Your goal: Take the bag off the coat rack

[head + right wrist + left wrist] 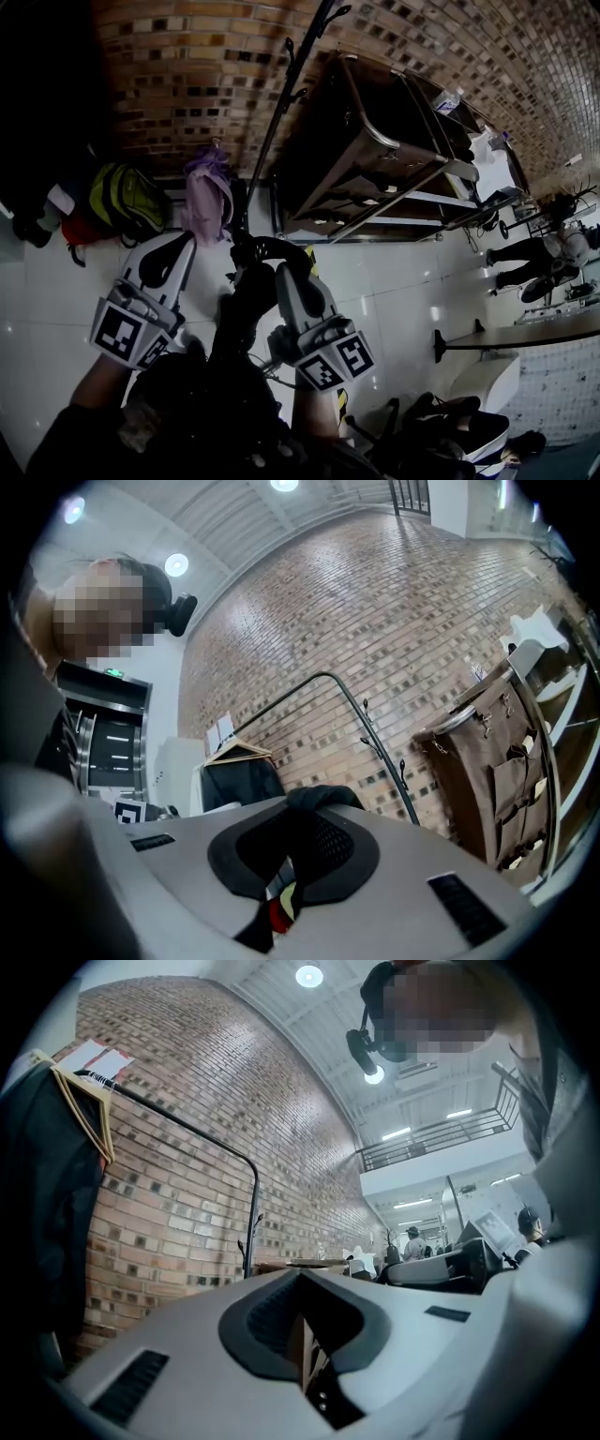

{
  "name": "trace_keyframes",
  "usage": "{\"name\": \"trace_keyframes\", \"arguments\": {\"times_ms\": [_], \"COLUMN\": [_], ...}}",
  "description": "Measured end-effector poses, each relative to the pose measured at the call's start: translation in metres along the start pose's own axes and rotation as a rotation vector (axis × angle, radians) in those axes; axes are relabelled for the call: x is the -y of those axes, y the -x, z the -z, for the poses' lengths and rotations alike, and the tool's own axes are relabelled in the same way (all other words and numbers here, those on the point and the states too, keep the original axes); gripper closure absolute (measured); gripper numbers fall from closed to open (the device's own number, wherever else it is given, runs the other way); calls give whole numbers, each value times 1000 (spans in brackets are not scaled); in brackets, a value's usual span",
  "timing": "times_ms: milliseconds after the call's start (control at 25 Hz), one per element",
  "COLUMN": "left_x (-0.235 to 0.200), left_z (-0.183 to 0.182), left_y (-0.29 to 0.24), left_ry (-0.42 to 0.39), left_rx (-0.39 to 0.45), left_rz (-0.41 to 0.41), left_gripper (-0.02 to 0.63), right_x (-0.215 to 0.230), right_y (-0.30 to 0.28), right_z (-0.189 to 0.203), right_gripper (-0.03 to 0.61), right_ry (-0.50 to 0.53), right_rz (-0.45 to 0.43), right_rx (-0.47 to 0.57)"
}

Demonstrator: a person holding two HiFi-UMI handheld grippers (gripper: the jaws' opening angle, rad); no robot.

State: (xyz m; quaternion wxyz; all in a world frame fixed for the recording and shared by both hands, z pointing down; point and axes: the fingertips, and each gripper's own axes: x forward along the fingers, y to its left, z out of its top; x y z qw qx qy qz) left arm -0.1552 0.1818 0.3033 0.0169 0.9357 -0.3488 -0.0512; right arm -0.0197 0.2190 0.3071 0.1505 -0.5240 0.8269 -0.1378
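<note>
The bag (pixel 242 314) is a dark mass that merges with the person's dark clothing, so its outline cannot be traced. In the right gripper view only a black fold shows at the jaws; the right gripper (pixel 298 850) hides the rest. The coat rack (pixel 281 112) runs past the top edge. The far figures (pixel 544 258) are too small to tell.

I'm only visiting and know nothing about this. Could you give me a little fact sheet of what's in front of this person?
place: indoors, brick wall, white tiled floor
right gripper: shut on the strap of a black bag
left gripper: shut, nothing seen in it
coat rack: black pole with hooks, beyond the grippers
nearby: purple bag and yellow-green backpack by the wall
</note>
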Motion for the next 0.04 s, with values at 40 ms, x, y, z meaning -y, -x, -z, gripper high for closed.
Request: {"name": "trace_keyframes", "arguments": {"times_ms": [40], "left_x": [4], "left_z": [-4], "left_y": [6], "left_ry": [0], "left_rx": [-2], "left_rz": [2], "left_gripper": [594], "right_x": [-7], "right_y": [4], "right_z": [-2], "right_gripper": [561], "right_ry": [0], "right_rz": [0], "right_rx": [-2]}}
